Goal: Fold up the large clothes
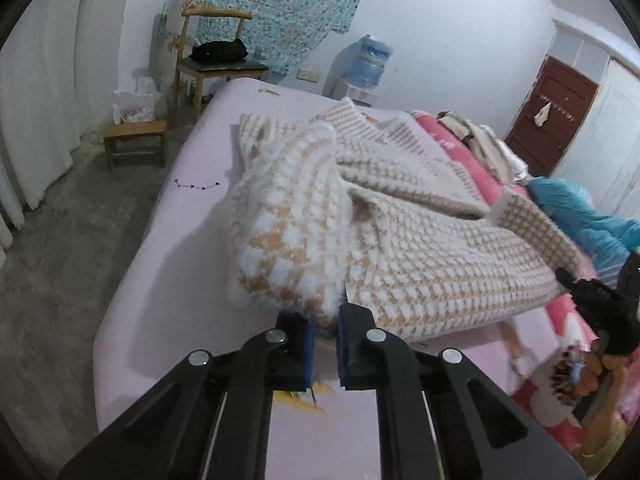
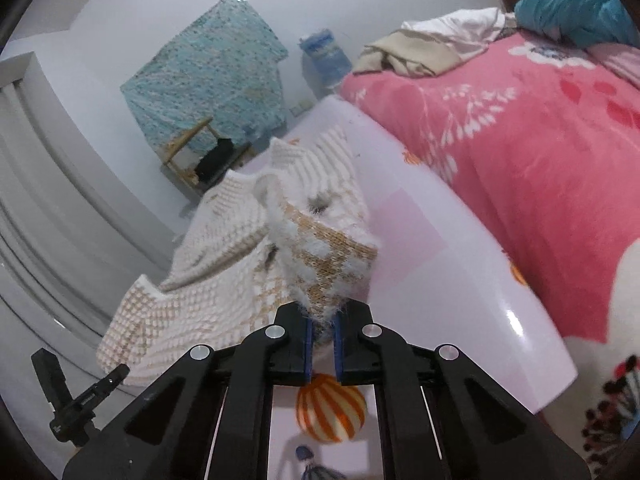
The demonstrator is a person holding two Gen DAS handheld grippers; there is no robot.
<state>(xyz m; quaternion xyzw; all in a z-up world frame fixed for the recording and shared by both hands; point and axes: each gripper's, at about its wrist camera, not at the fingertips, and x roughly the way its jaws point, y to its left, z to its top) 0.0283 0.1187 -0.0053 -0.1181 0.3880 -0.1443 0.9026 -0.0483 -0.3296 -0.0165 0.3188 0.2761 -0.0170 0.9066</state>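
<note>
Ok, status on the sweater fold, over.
Left hand-held gripper and right hand-held gripper both shut on sweater. Near edge lifted off bed. Nothing blocking.

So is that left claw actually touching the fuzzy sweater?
Touching. The left wrist view shows the left gripper shut on the knitted sweater, its edge pinched between the blue pads.

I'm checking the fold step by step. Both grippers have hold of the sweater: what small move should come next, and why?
Probably carry both pinched edges forward together and lay them on the far half. The left gripper and right gripper each clamp a lifted edge of the sweater, while the rest lies bunched and creased on the bed, so the fold looks only half made.
</note>
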